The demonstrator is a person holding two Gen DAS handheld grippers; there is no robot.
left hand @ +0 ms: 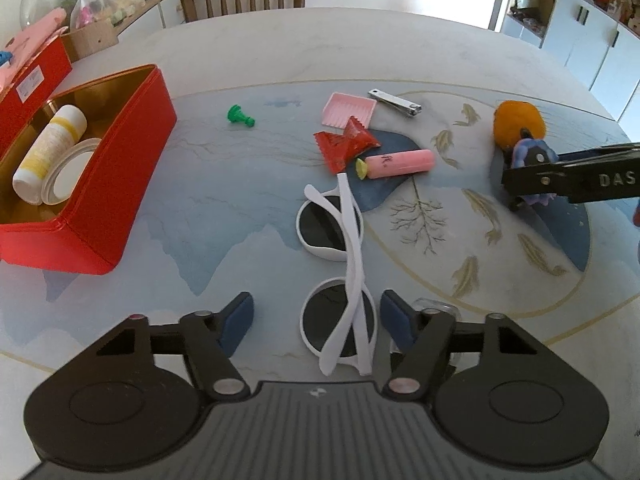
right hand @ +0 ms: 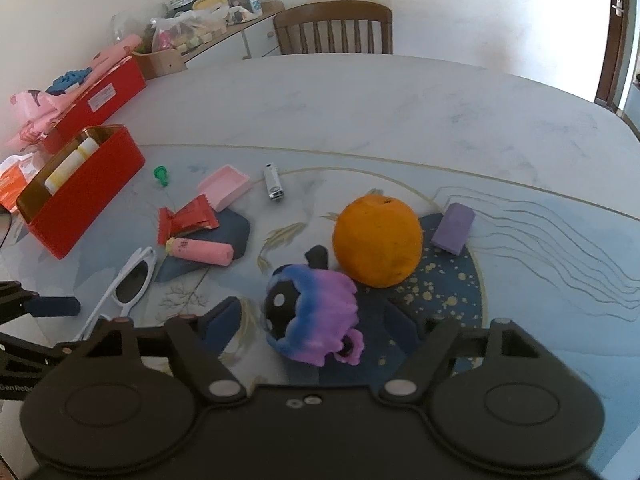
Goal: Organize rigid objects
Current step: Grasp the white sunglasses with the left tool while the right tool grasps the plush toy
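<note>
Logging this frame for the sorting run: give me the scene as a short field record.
container: open red rectangular tin, at table's left
inside tin: white and yellow bottle; white tape roll
left gripper: open, straddling folded white-framed sunglasses
right gripper: open, around blue and purple toy figure
beside toy: orange fruit, purple block beyond it
loose mid-table: green peg; pink plastic tray; metal nail clipper; red wrapper; pink tube
</note>
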